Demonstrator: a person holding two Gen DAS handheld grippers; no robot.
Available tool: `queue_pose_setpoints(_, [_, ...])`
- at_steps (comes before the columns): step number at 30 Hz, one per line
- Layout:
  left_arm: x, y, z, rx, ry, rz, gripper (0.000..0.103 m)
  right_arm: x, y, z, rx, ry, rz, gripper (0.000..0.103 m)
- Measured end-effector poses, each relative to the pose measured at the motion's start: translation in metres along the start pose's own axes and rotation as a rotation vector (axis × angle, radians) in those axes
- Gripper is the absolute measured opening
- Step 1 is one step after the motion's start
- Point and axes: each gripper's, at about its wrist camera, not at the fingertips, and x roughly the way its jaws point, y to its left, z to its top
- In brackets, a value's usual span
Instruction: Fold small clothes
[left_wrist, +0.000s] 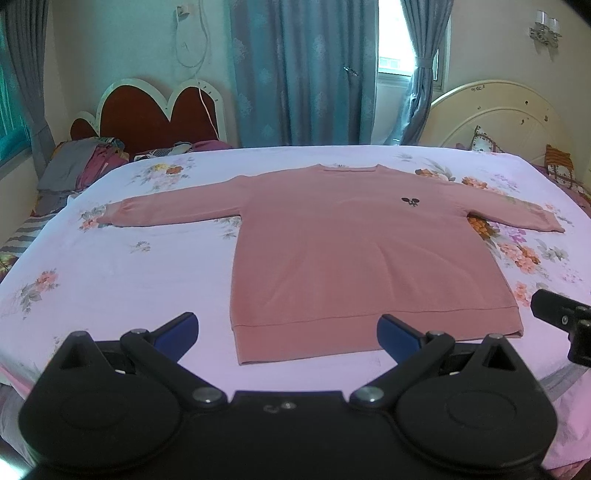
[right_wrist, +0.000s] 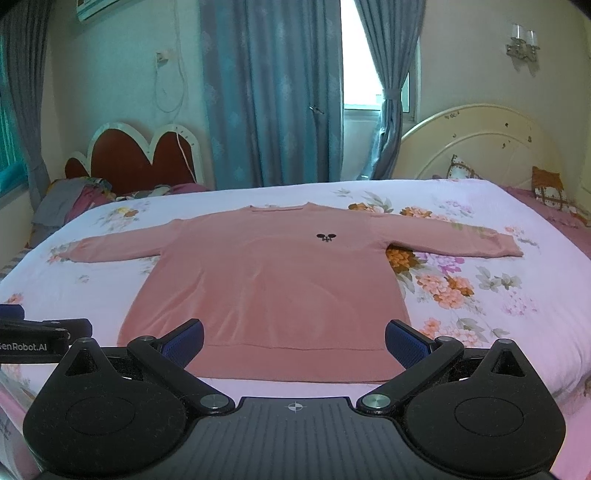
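In the left wrist view, the pink sweater (left_wrist: 354, 251) lies flat on the floral bed (left_wrist: 110, 273), sleeves spread; the left gripper (left_wrist: 287, 334) hovers near its hem, fingers wide apart. In the right wrist view, the right gripper (right_wrist: 294, 341) hangs likewise over the hem, spread and empty.

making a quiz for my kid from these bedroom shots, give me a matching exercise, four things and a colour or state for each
Things:
1. sweater
2. bedsheet
3. curtains
4. left claw

Descriptions:
A. blue-grey, hanging
B. pink, spread flat with sleeves out
C. open, holding nothing
D. pale with flower print

Pairs: 1-B, 2-D, 3-A, 4-C
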Motion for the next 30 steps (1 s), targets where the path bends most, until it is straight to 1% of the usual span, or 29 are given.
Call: queue_pose_setpoints(30, [0.0078, -0.0045, -0.0005, 0.004, 0.015, 0.006, 0.103, 0.0077, -0.0082, -0.0030, 0.012, 0.005, -0.004, 0.103])
